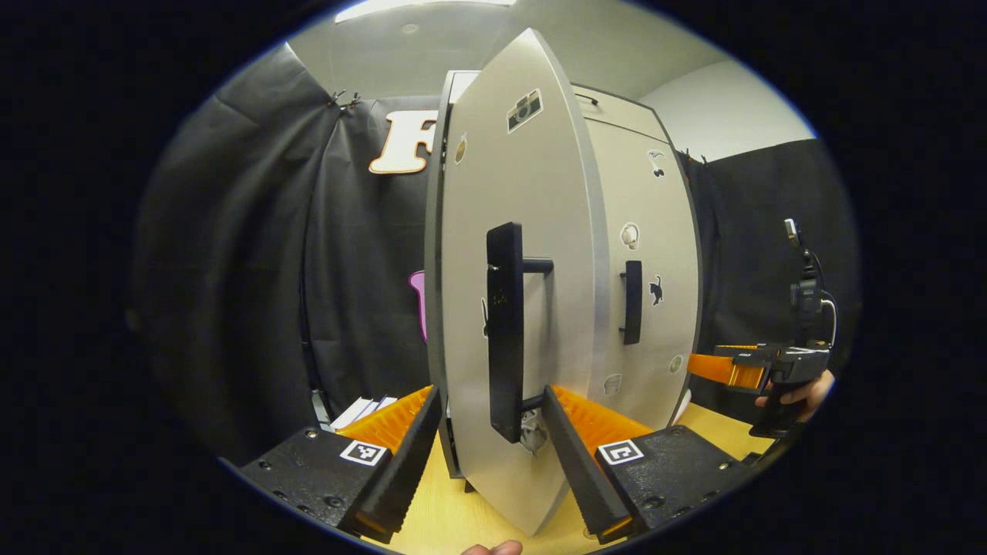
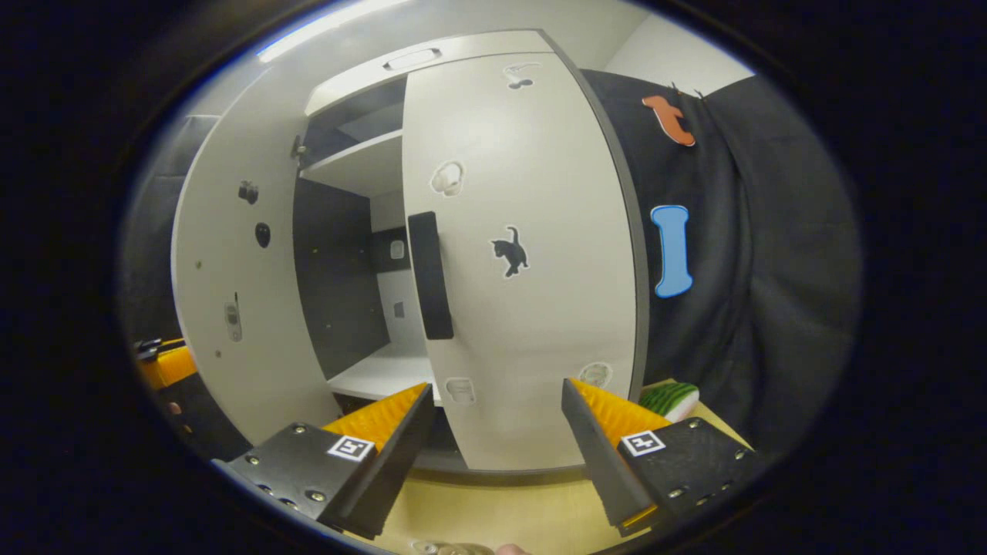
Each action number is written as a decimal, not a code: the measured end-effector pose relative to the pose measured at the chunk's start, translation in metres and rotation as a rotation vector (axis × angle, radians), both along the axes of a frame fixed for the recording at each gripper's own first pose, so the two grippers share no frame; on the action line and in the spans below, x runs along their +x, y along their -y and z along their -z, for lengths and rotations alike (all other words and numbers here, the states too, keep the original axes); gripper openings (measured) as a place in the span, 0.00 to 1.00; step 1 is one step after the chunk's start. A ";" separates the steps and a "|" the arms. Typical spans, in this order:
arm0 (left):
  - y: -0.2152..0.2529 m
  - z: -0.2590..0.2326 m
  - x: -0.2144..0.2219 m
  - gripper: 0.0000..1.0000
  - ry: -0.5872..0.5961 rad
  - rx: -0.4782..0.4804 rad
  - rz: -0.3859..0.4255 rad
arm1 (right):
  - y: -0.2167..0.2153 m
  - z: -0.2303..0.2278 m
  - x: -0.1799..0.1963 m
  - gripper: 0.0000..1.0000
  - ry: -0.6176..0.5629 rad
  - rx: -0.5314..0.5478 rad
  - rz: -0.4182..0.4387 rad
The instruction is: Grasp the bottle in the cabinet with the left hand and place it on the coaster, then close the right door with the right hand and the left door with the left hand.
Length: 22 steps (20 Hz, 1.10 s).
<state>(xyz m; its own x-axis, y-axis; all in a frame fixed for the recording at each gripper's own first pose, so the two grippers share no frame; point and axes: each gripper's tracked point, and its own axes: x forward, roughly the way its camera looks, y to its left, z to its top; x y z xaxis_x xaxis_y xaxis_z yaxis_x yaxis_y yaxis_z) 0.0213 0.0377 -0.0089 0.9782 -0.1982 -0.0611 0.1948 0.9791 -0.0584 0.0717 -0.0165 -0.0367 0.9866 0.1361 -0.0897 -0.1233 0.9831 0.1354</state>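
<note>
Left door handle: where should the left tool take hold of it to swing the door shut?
Grip the left door's handle on its long vertical bar, coming straight on from the front. It stands off the panel on two posts, and the open left tool already straddles its lower end.

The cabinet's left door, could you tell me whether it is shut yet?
Open: the left door stands edge-on, swung away from the shut right door.

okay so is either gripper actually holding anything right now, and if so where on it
Nothing is held. The left gripper is open, its fingers straddling the left door's handle without pressing on it. The right gripper is open before the right door.
</note>
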 end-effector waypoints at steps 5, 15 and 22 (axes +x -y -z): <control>0.027 0.000 0.013 0.85 0.008 0.008 0.014 | 0.013 0.000 -0.005 1.00 -0.001 0.002 0.001; 0.094 0.004 0.071 0.91 0.038 0.038 0.060 | 0.070 0.004 -0.005 0.97 -0.017 0.018 0.082; 0.121 0.009 0.107 0.96 0.022 0.004 0.039 | 0.081 0.010 -0.006 1.00 -0.032 0.011 0.089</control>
<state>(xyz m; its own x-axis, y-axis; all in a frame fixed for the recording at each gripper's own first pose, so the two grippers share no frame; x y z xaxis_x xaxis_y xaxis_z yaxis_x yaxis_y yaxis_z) 0.1285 -0.0831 -0.0183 0.9710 -0.2357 -0.0400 0.2336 0.9710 -0.0501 0.0657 -0.0973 -0.0463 0.9915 0.0488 -0.1204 -0.0306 0.9884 0.1489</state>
